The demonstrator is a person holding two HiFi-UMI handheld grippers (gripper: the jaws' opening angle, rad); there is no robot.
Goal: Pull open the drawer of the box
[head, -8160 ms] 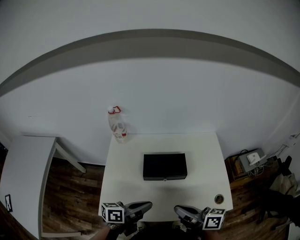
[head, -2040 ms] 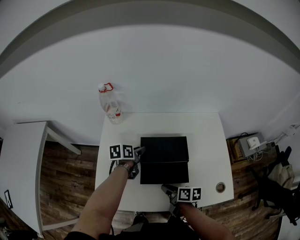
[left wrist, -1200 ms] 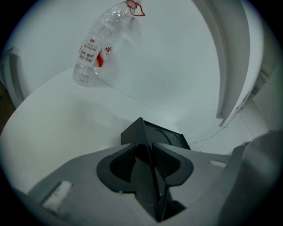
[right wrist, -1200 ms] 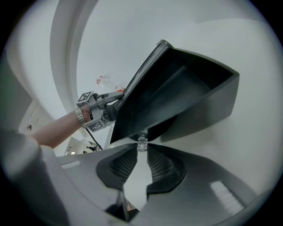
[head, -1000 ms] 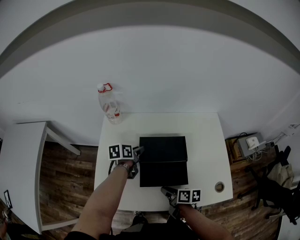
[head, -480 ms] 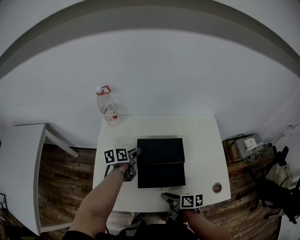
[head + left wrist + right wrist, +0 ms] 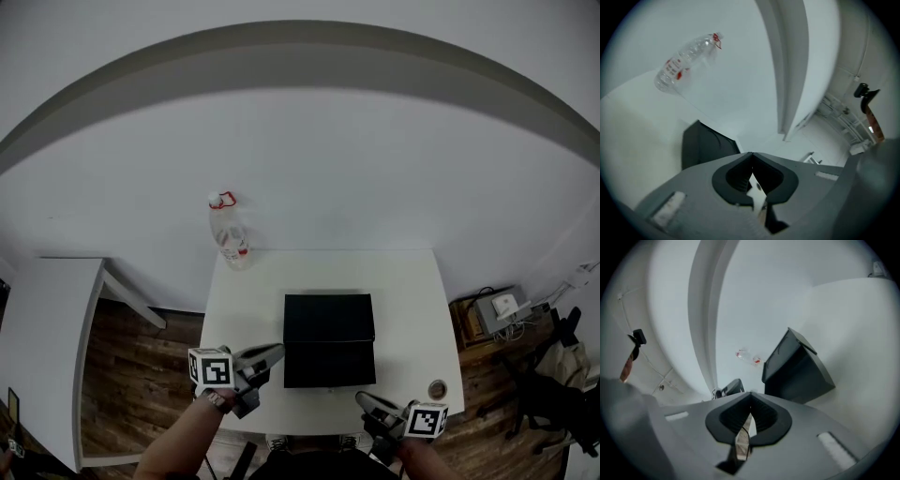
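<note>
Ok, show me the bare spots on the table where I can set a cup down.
Bare: the table right of the box, behind it, and left of it, in front of the bottle. Crowded: the front edge, with the open drawer, left hand-held gripper and right hand-held gripper.

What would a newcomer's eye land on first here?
The black box in the middle of the white table, with its drawer drawn out toward the near edge. Near that edge, the left gripper and right gripper are both shut and empty. A clear plastic bottle stands at the table's far left corner.
</note>
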